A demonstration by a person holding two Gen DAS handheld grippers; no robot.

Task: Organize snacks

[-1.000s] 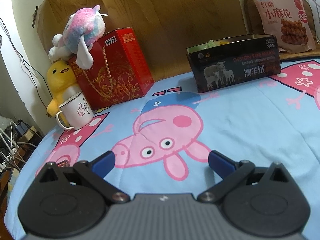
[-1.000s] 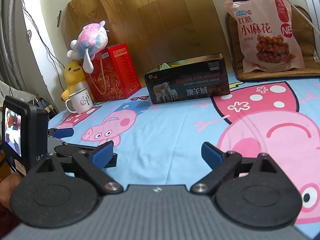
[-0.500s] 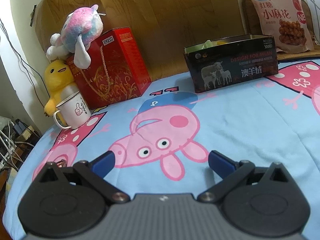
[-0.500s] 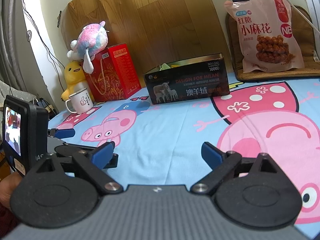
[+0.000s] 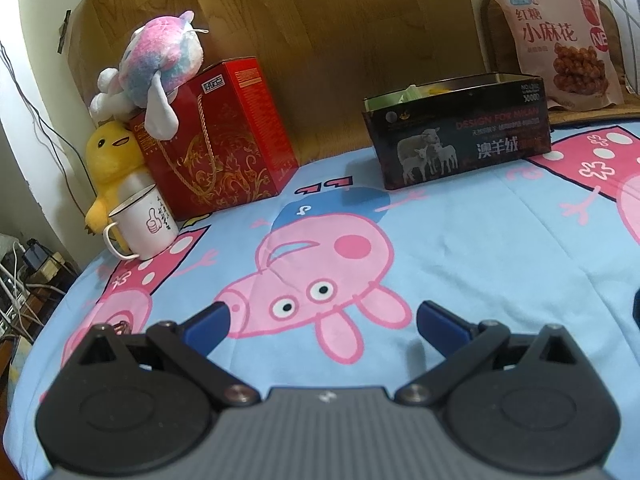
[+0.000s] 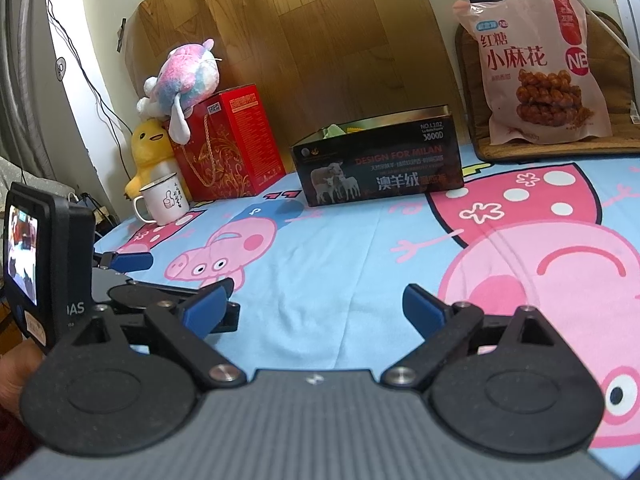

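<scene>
Both grippers, left (image 5: 322, 320) and right (image 6: 318, 306), spread wide, empty. Tin (image 6: 378, 168) contents mostly hidden; snack bag (image 6: 536, 68) behind.

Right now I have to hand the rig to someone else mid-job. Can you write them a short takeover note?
Left gripper: open, empty, low over the cartoon bedsheet.
Right gripper: open, empty, beside the left one, also over the sheet.
Things: the dark open box stands at the far edge and already has items showing above its rim. The pink snack bag leans upright on the brown mat, behind and right of the box, not in it.
Done: some items boxed; how many cannot be told.
Left: probably the pink bag. The red gift box, plush toys and mug sit far left, untouched.
</scene>
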